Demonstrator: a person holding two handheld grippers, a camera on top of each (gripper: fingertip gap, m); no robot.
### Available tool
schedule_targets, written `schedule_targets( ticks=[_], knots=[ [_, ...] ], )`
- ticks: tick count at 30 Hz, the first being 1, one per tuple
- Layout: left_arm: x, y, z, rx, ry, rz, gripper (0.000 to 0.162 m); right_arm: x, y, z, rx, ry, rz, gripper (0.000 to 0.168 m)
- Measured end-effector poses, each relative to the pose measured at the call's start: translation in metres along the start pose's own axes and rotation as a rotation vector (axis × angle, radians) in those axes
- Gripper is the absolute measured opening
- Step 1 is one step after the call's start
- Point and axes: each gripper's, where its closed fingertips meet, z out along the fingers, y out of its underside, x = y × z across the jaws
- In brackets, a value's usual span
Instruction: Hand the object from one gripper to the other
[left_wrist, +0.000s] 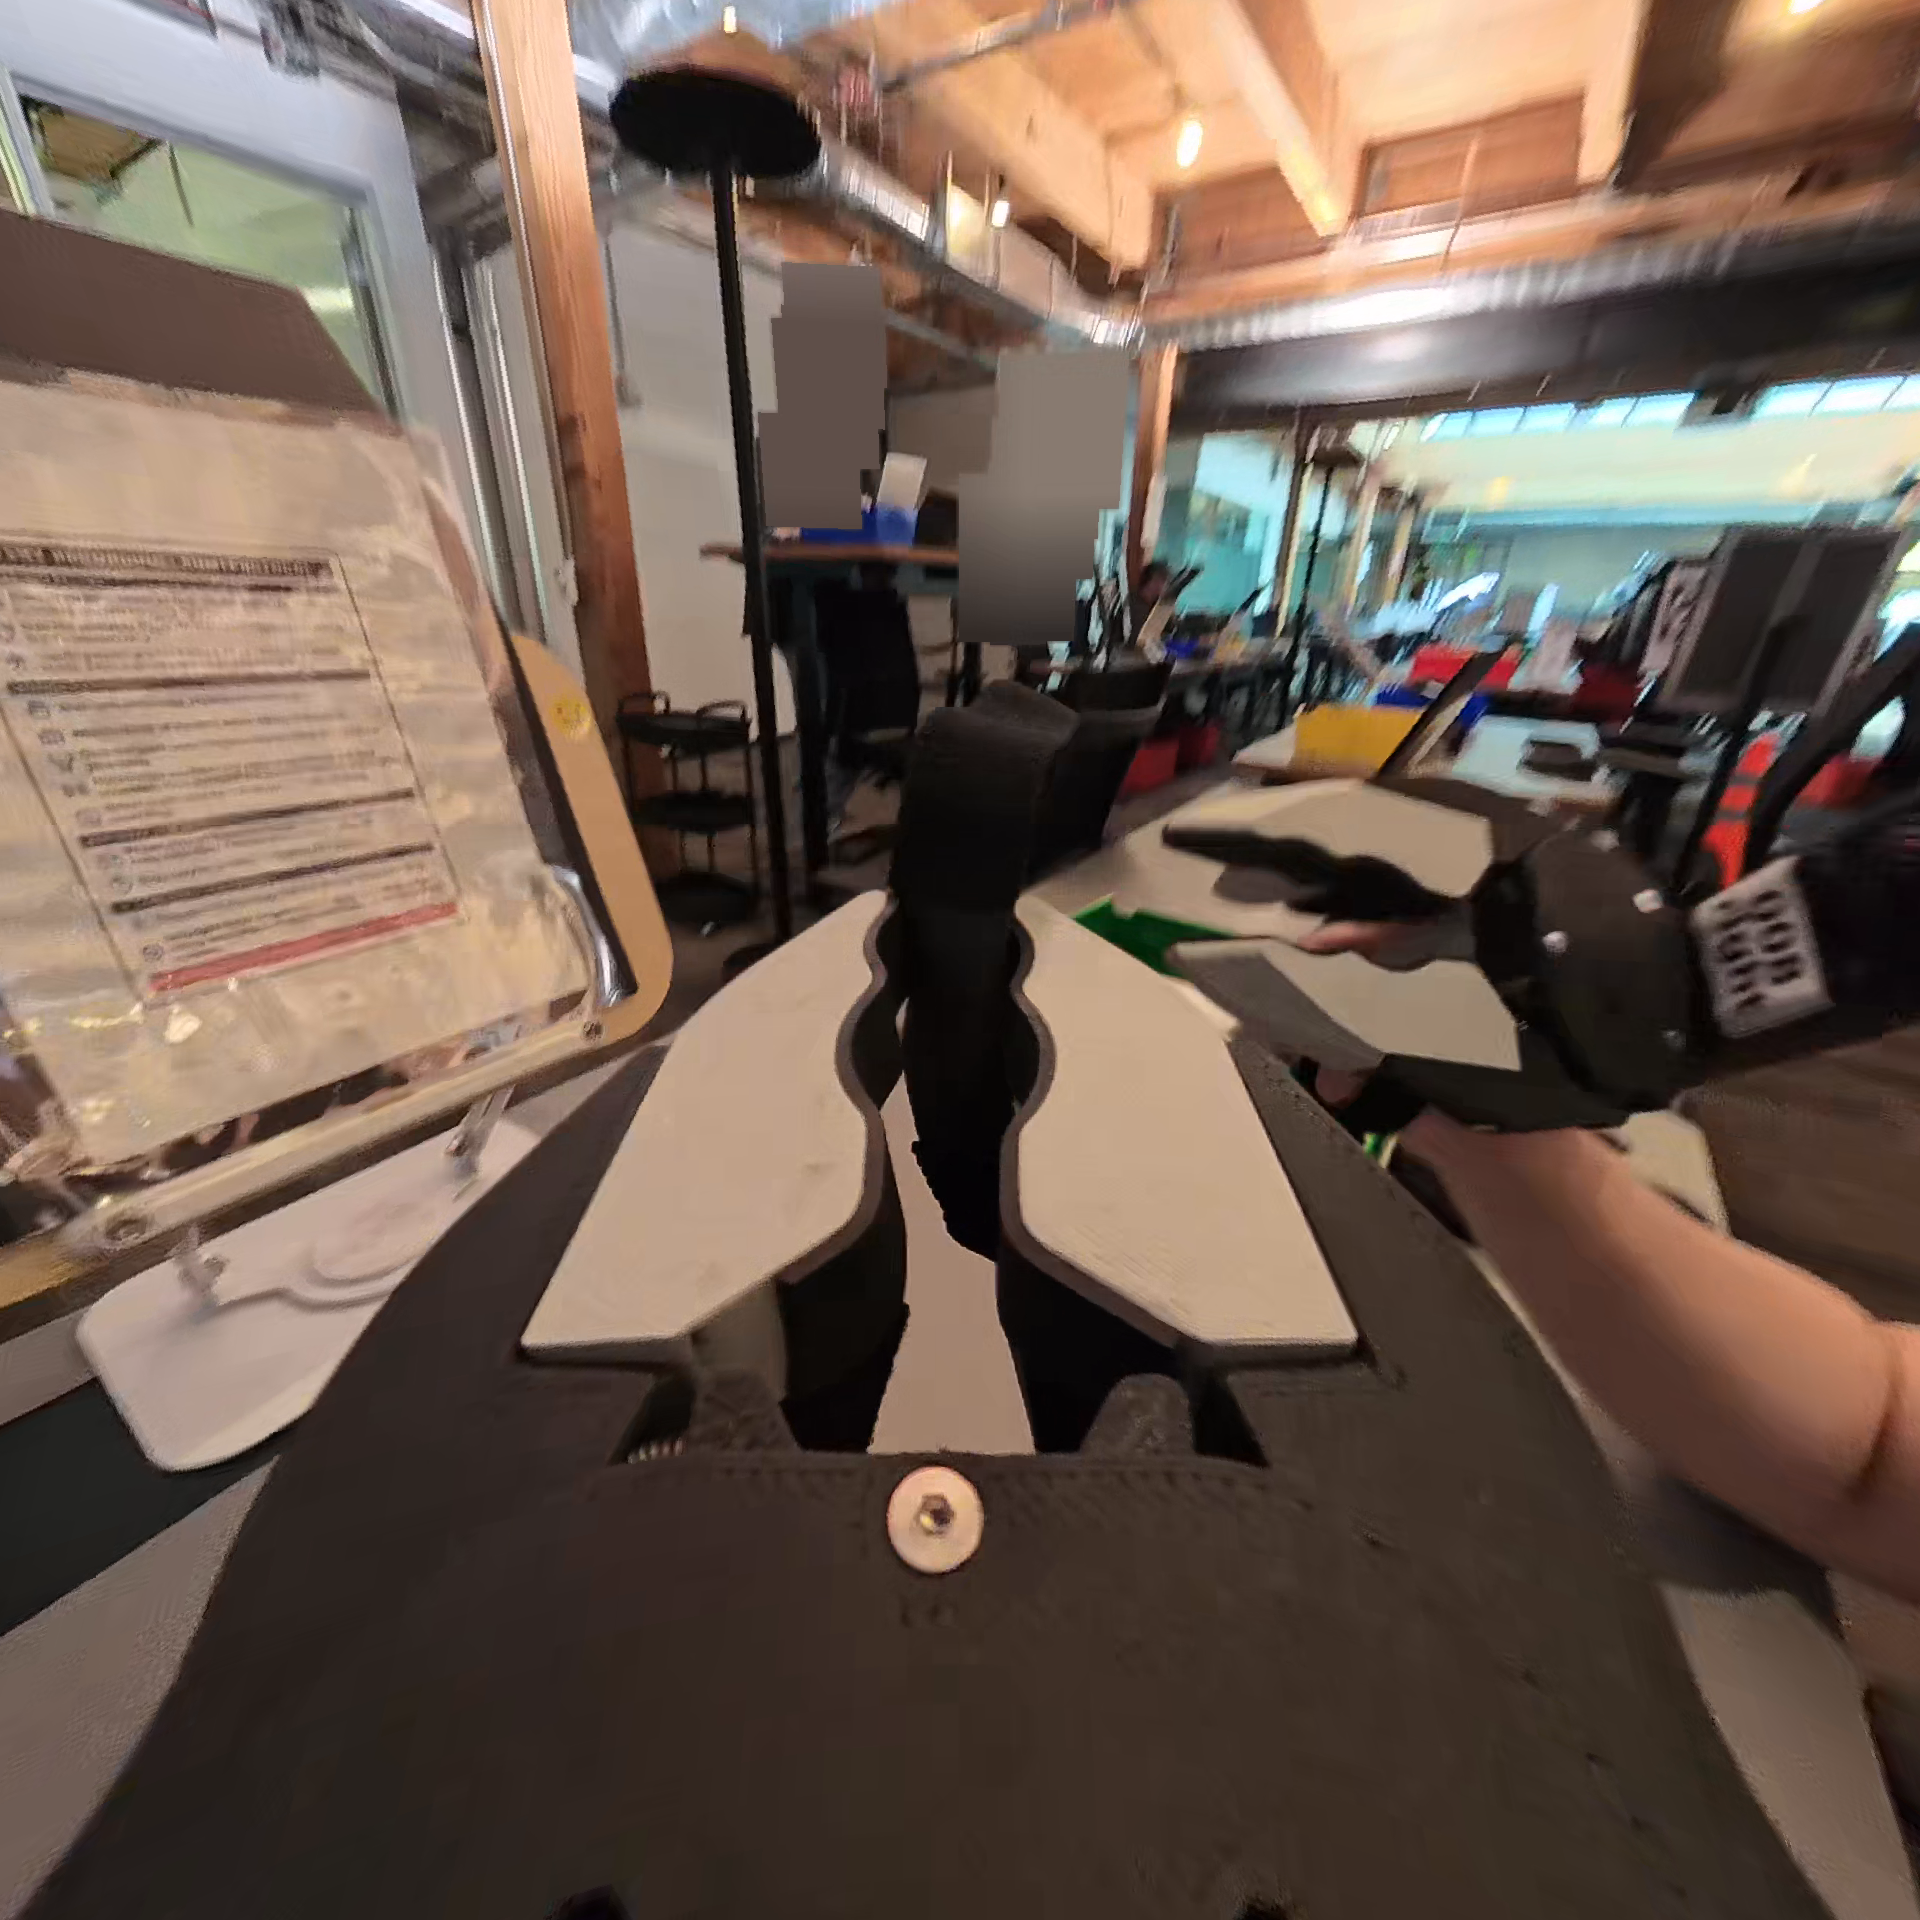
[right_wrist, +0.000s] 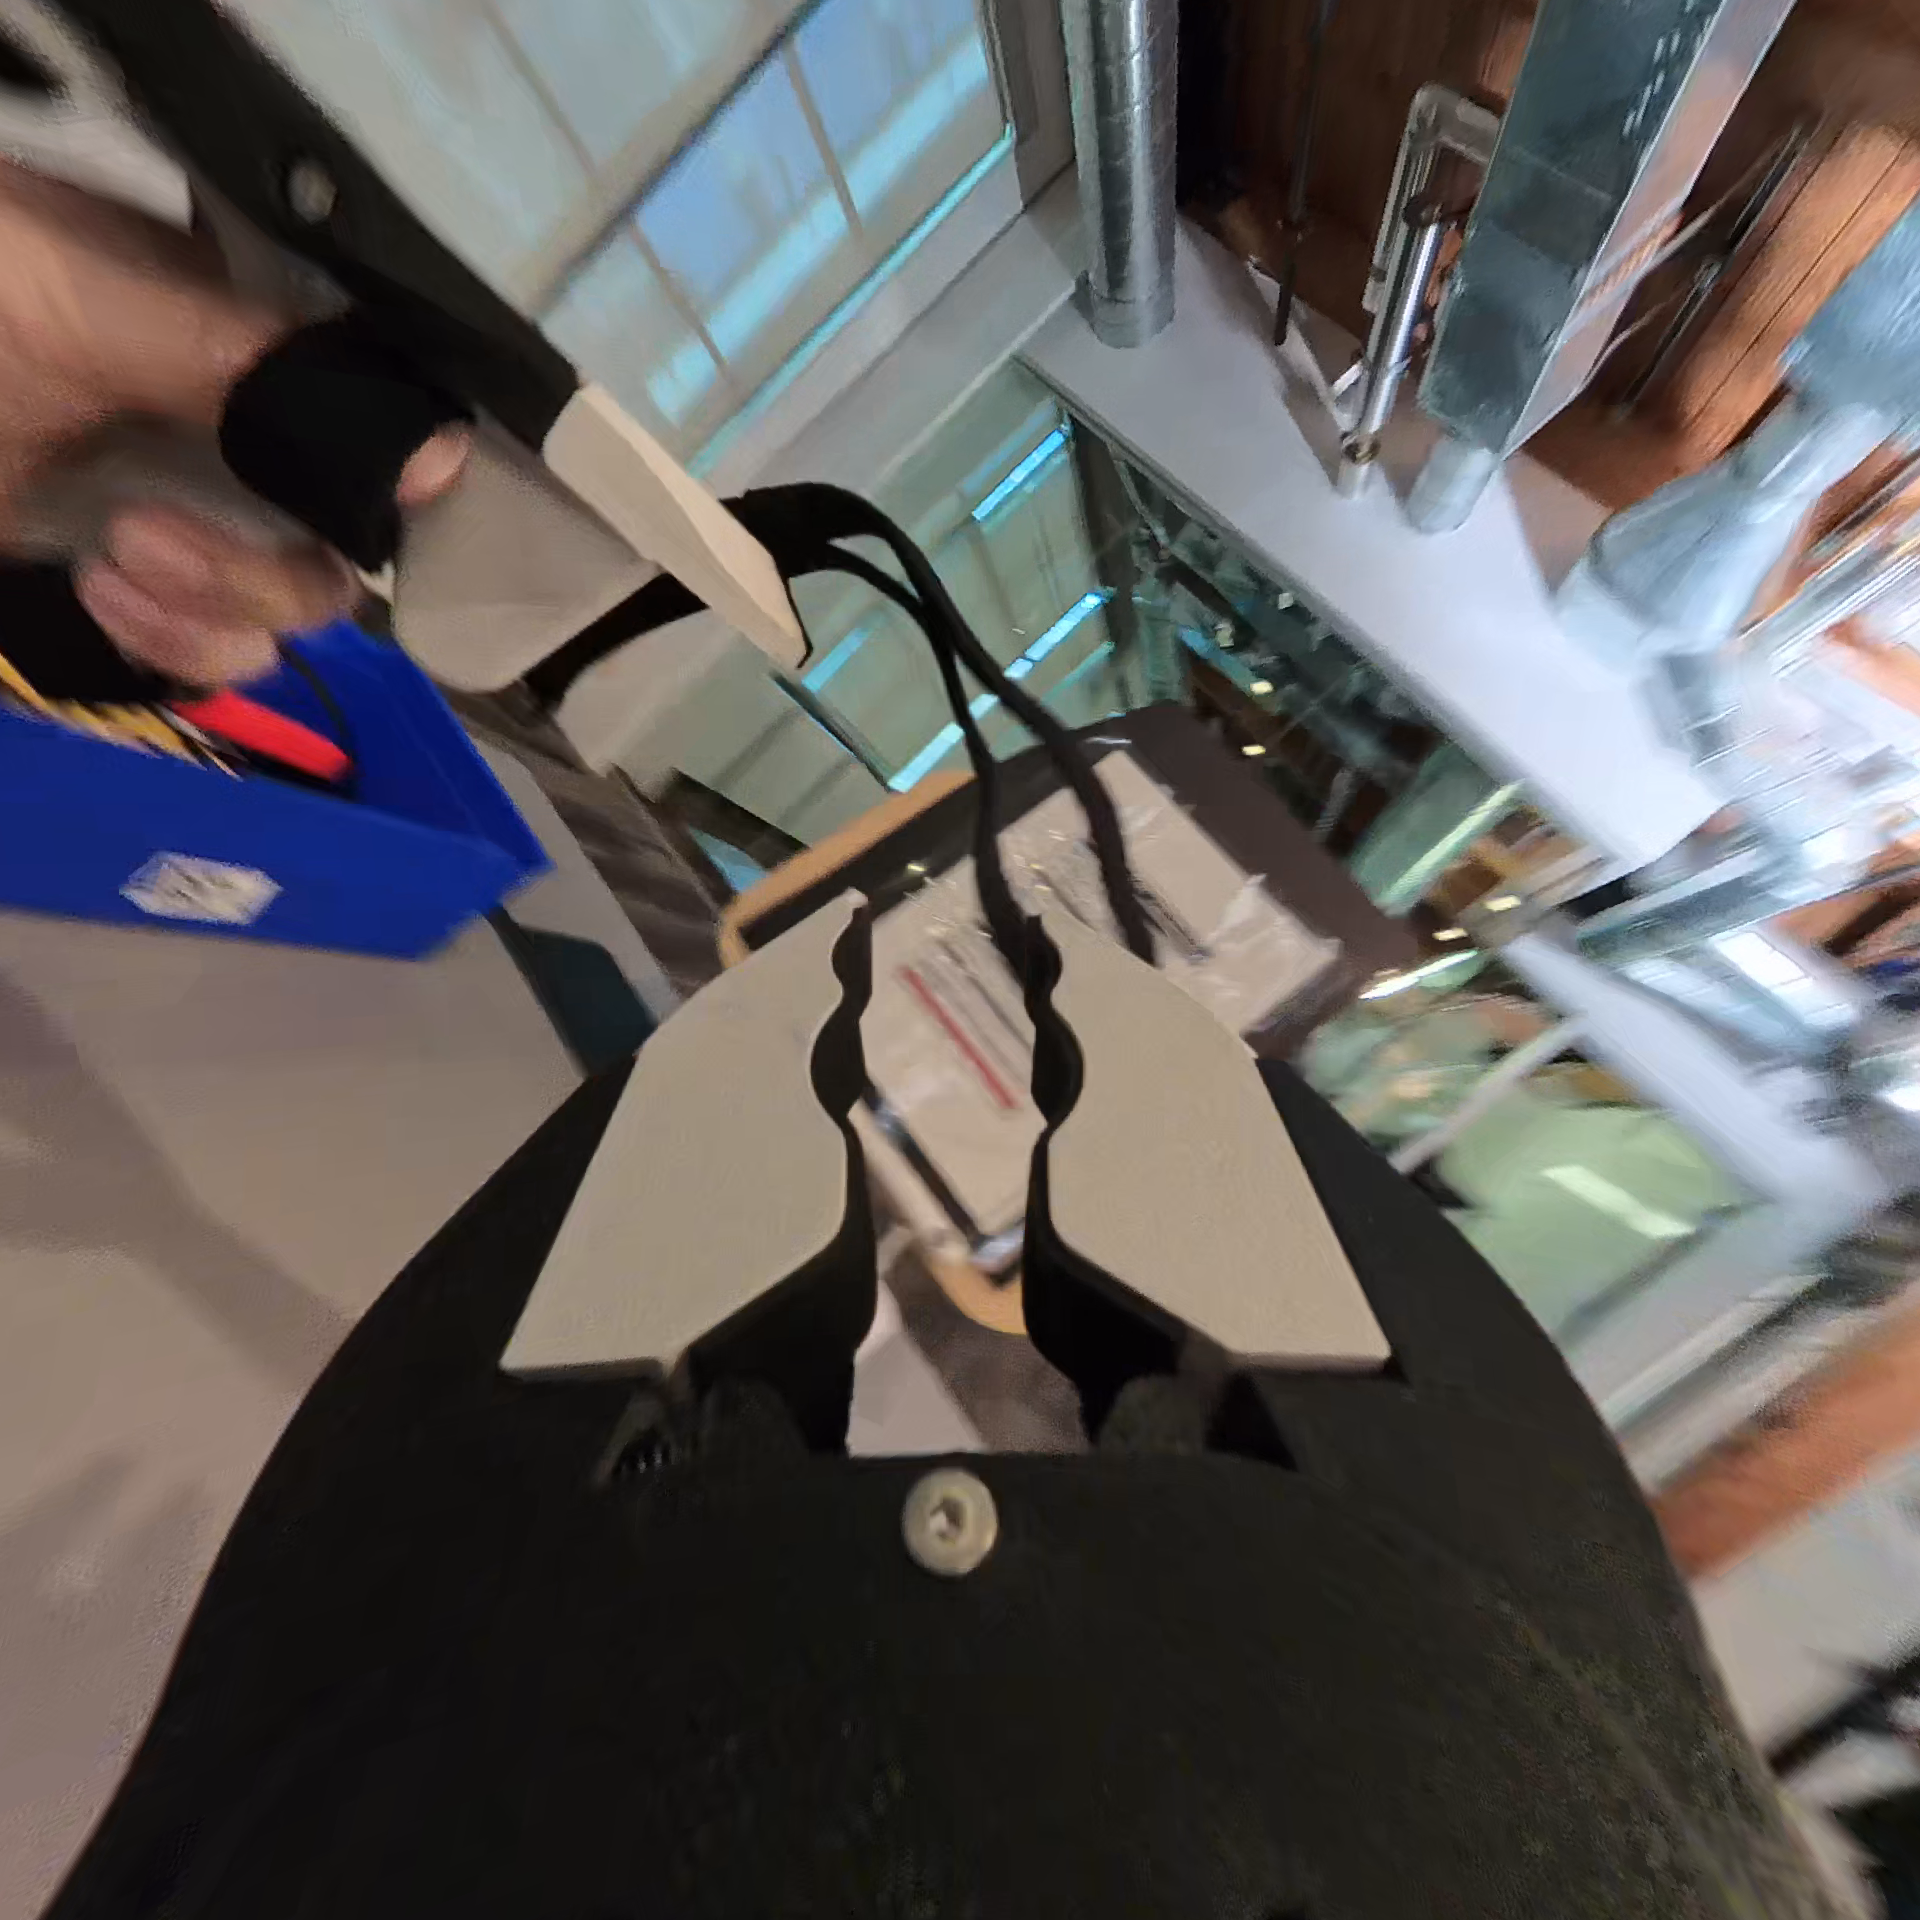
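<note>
Your left hand-held gripper (left_wrist: 951, 966) is closed narrow on a black strap-like object (left_wrist: 961, 904), which stands up between its white fingers (left_wrist: 727, 1132) and rises past their tips, its lower end hanging down in the gap between them. You hold this gripper tilted upward, aimed into the room, with a clipboard of plastic-covered sheets (left_wrist: 260, 790) propped on a stand to its left. In the left wrist view your right hand-held gripper (left_wrist: 1236, 894) comes in from the right side, lying roughly level and pointing left, its two white fingers (left_wrist: 1351, 810) spread one above the other and well parted; its tips sit just beside the object but apart from it. Your right forearm (left_wrist: 1662, 1299) reaches in bare from the lower right, and the hand (left_wrist: 1455, 935) wears a black fingerless glove. In the right wrist view that gripper (right_wrist: 945, 925) has its jaws moderately wide with nothing between them; the object's (right_wrist: 987, 717) thin black straps droop in front of its tips from the left gripper (right_wrist: 727, 582), which enters from the upper left with your gloved left hand (right_wrist: 208, 468) behind it. One strap passes close to the right finger (right_wrist: 1174, 1143); whether it touches, you cannot tell. A blue bin (right_wrist: 260, 810) sits on the desk (right_wrist: 208, 1143) at left
</note>
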Motion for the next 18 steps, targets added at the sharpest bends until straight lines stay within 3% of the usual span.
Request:
schedule_targets(
  ticks=[4,8,12,18],
  knots=[
    [0.002,-0.037,-0.019,0.266,0.051,-0.046,0.016,-0.008,-0.021,-0.003,0.154,-0.248,0.602,0.029],
    [0.016,-0.042,-0.022,0.427,0.115,-0.047,0.016,-0.003,-0.037,-0.009,0.309,-0.453,1.111,0.031],
    [0.023,-0.022,-0.007,0.457,0.045,-0.004,0.016,-0.005,-0.039,-0.007,0.333,-0.475,1.277,0.045],
    [0.044,0.008,0.014,0.361,-0.081,0.293,0.016,-0.015,-0.039,-0.001,0.283,-0.438,1.375,0.042]
  ],
)
